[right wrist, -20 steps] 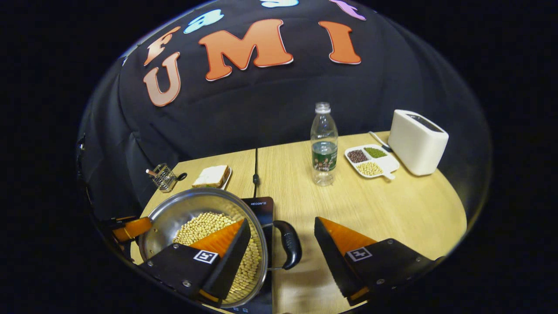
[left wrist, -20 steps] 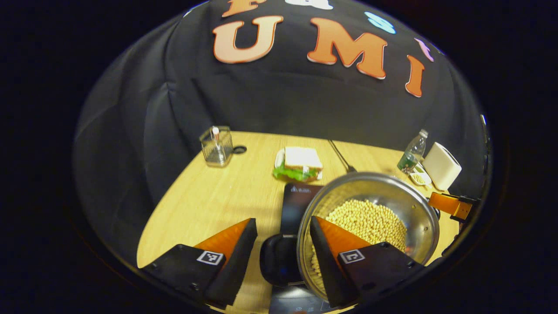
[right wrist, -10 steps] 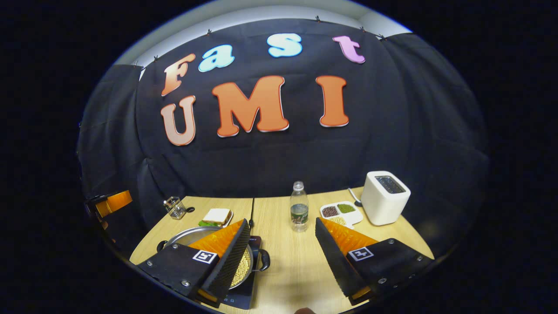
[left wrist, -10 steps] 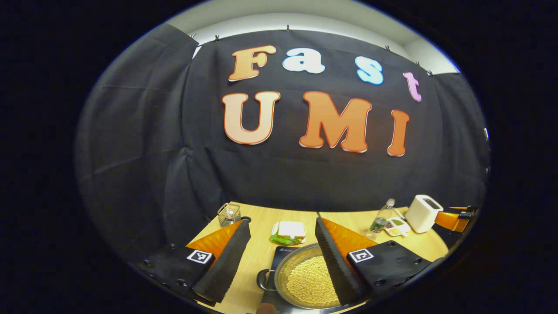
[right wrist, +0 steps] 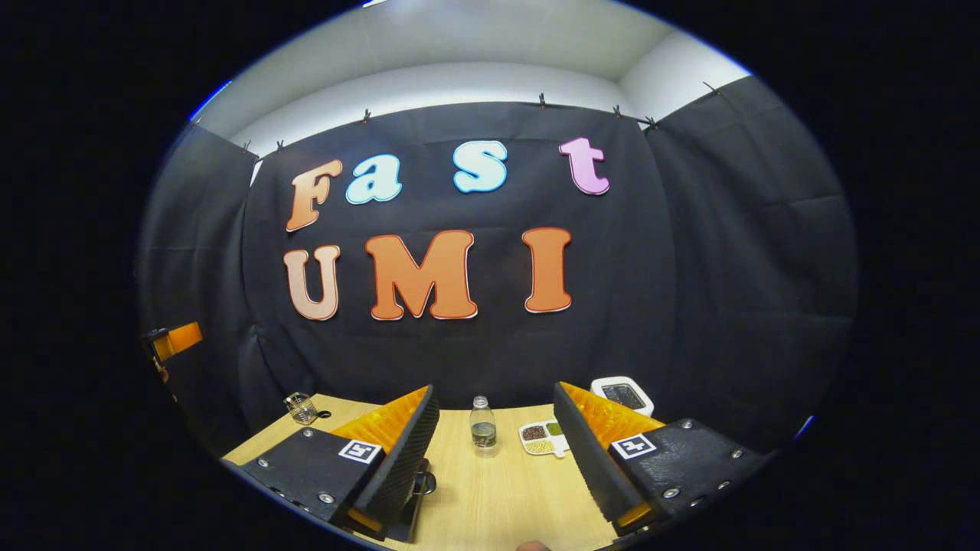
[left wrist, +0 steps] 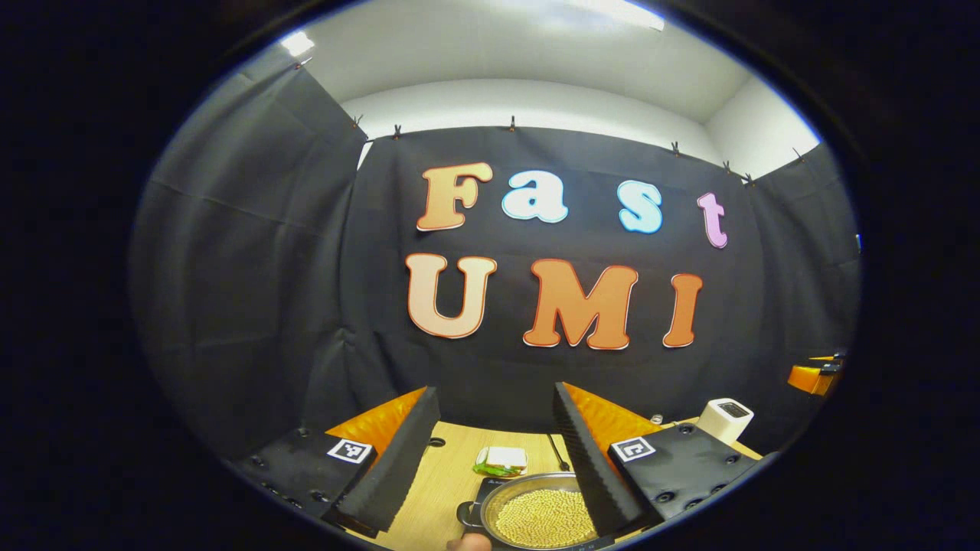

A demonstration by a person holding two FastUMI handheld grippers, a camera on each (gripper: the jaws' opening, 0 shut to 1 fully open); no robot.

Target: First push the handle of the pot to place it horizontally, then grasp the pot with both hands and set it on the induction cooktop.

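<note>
A steel pot (left wrist: 543, 516) full of pale beans sits on the black induction cooktop (left wrist: 482, 492), low in the left gripper view. Its dark side handle (left wrist: 465, 513) points left. My left gripper (left wrist: 494, 392) hangs high above and behind the pot, open and holding nothing. The right gripper (right wrist: 494, 390) is also open and empty, raised well over the table. In the right gripper view the pot's other handle (right wrist: 426, 484) peeks out beside my left-hand finger, which hides the pot body. The other gripper (left wrist: 815, 376) shows far right, and the left one (right wrist: 172, 340) far left.
On the wooden table (right wrist: 498, 505) stand a water bottle (right wrist: 482, 425), a divided tray of beans (right wrist: 542, 438), a white toaster (right wrist: 622, 394) and a clear holder (right wrist: 301, 408). A sandwich on a plate (left wrist: 501, 459) lies behind the pot.
Both grippers have let go of the pot's handles and lifted up and back, so the views now tilt toward the wall. The pot stays on the cooktop.
</note>
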